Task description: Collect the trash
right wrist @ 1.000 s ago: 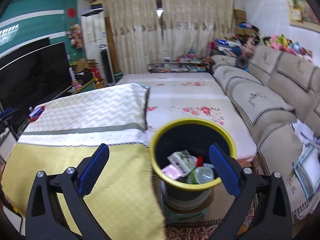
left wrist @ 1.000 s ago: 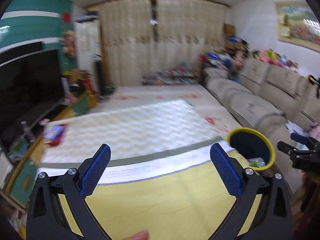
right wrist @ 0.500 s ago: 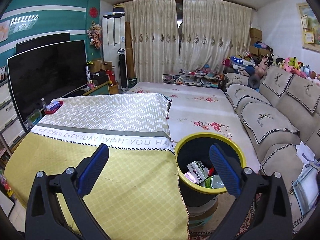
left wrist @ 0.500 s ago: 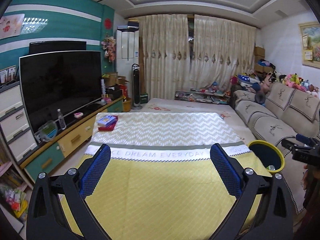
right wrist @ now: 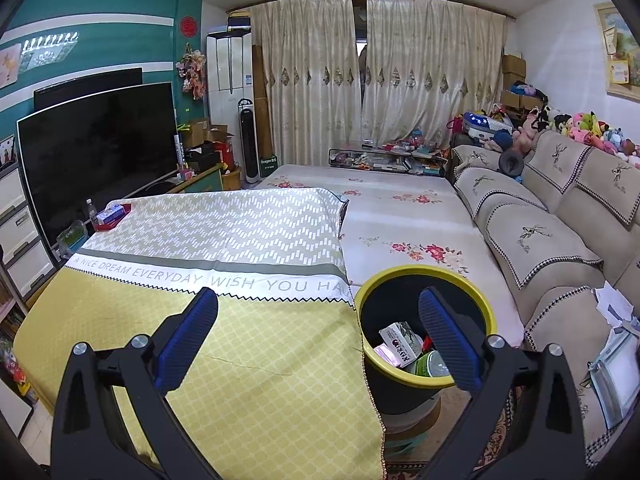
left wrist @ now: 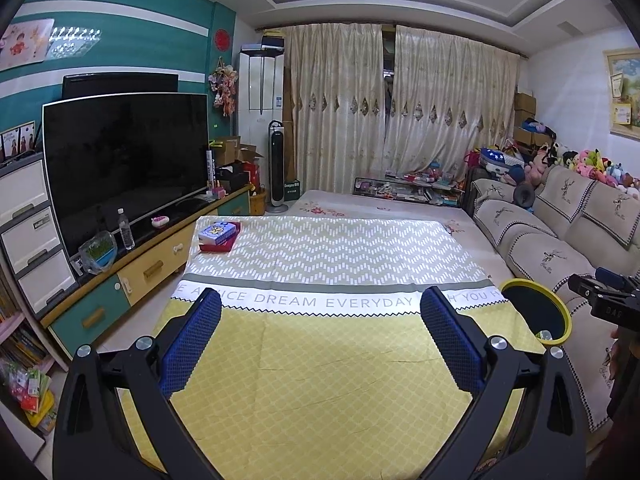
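Hovering above the yellow-and-green cloth (left wrist: 320, 360) that covers the table, the left tool (left wrist: 320, 344) has its blue-padded fingers spread wide with nothing between them. The right tool (right wrist: 318, 340) is likewise wide open and empty, its right finger in front of the yellow-rimmed black bin (right wrist: 400, 276) that stands just beside the table's right edge. Inside the bin lie a white carton (right wrist: 402, 338), a pink wrapper (right wrist: 386, 354) and a green-tinted bottle (right wrist: 430, 364). At the table's far left corner a blue box rests on a red one (left wrist: 218, 236). From the left view the bin (left wrist: 558, 306) sits between table and sofa (left wrist: 560, 240).
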`<state>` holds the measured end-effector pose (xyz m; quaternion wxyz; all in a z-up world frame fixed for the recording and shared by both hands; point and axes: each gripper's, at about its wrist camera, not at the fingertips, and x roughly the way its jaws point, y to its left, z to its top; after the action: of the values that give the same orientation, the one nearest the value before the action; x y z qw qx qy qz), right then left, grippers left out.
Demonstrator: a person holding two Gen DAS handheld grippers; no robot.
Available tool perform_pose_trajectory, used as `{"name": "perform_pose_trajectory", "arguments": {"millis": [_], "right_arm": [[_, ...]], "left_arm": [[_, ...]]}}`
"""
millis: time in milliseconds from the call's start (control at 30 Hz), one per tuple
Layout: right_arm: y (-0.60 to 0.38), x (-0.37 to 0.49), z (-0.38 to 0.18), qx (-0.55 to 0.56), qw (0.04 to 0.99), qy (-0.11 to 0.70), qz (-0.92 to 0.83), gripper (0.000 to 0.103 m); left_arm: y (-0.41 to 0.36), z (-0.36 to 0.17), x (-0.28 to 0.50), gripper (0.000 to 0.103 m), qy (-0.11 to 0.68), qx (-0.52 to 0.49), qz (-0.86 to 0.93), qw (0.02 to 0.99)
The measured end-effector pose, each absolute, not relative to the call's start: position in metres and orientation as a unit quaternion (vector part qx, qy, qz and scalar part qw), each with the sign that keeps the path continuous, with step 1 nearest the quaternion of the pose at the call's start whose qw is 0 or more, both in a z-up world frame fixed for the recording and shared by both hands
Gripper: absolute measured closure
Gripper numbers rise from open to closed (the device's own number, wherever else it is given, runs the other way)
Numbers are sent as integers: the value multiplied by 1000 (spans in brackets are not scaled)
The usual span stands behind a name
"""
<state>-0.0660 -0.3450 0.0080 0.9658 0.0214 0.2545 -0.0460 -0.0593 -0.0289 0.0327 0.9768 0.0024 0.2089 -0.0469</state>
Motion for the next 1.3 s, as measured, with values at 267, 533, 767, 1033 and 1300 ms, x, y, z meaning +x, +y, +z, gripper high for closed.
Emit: {"name": "perform_pose_trajectory", "arguments": {"millis": [267,533,767,1033,1300], "right_arm": [[-346,-66,8,22,966,254,-46,7],[-346,-65,6,24,966,253,-47,7],[-345,-65,6,24,966,255,-49,7],[-346,-64,2,26,965,257,-49,7],[-347,-63,0,29,964,258,-49,7]], "left_arm": [[-35,34,-57,5,209,5,-49,977],[-37,35,-58,5,208,6,-52,977],[-39,33,-56,5,211,6,-55,976],[-41,33,-53,5,214,5,-60,975],[-42,32,-52,5,215,5,-60,975]]}}
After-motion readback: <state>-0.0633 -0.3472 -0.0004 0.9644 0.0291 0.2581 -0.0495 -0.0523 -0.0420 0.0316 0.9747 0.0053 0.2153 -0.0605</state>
